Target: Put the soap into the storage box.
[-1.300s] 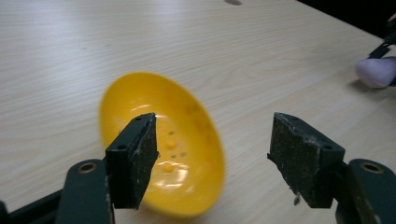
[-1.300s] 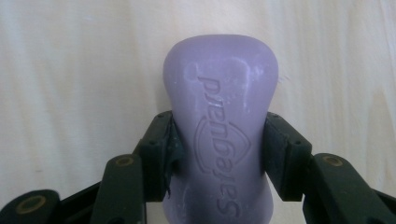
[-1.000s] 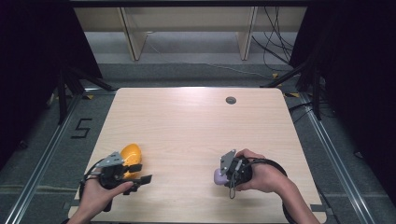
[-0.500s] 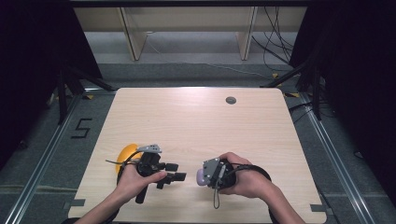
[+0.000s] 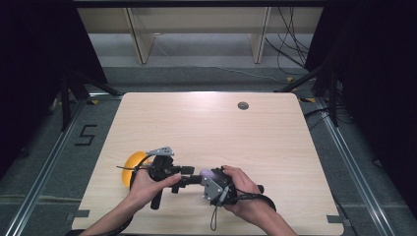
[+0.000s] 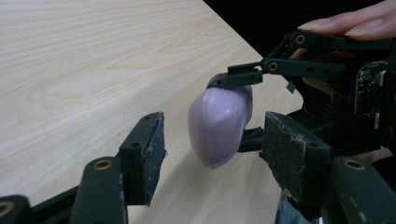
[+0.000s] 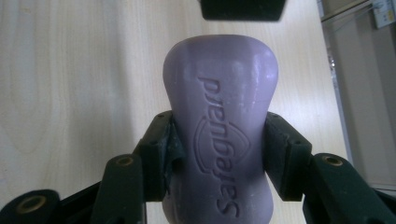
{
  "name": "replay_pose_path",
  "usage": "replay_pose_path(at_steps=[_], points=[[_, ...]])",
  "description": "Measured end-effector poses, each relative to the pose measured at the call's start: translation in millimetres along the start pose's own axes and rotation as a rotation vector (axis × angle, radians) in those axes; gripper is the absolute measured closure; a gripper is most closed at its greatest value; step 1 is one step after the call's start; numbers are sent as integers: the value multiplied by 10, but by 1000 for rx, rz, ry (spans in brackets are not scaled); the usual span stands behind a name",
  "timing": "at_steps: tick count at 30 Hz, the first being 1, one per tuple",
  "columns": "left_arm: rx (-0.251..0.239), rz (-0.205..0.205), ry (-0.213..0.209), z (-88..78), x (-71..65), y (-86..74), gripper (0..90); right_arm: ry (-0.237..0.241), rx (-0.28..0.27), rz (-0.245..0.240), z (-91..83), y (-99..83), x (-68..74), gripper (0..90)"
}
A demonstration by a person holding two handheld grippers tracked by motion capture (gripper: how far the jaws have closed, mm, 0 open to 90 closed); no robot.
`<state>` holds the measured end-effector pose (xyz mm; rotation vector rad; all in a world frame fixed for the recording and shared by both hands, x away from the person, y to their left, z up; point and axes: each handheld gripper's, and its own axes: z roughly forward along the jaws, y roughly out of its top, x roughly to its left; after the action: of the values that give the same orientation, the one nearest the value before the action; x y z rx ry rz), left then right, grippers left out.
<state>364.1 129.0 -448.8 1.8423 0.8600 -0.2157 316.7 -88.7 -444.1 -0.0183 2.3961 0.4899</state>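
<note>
Wooden table (image 5: 255,142) | one purple soap bar (image 7: 219,126) | one yellow object (image 5: 134,162)

1. Near the front edge of the surface (image 5: 206,123), the left tongs (image 5: 193,175) and right tongs (image 5: 205,178) meet tip to tip, left of centre.
2. A bar of soap (image 7: 222,126) sits between the right tongs' jaws, clamped at its waist, its free end reaching into the gap of the left tongs.
3. The left tongs' jaws, which have just been closing, flank the soap on either side, apart from it.
4. A rounded object (image 5: 134,164) lies on the surface just behind and left of the left hand (image 5: 147,186).
5. A small round hole (image 5: 243,105) sits near the far edge, right of centre.
</note>
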Motion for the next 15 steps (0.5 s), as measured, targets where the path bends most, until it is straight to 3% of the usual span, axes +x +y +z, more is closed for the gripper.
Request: replay_pose_path(at_steps=[1, 3, 6, 7, 8, 10, 15], points=[[-1, 5, -1, 12, -2, 3, 392, -6, 12, 17, -4, 0, 14, 500], [4, 22, 17, 38, -12, 11, 403, -17, 10, 17, 1, -1, 22, 500], [2, 32, 9, 79, -15, 8, 421, -21, 8, 14, 0, 7, 25, 500], [-2, 31, 10, 89, -23, 7, 427, -24, -17, -32, 10, 15, 1, 500], [-2, 31, 10, 89, -23, 7, 431, -29, -3, 6, 3, 11, 25, 500], [-1, 44, -1, 140, -45, -6, 442, -33, 5, 26, -10, 25, 37, 500], [5, 65, -11, 162, -30, -3, 461, -34, -16, -4, -16, 50, 35, 500]])
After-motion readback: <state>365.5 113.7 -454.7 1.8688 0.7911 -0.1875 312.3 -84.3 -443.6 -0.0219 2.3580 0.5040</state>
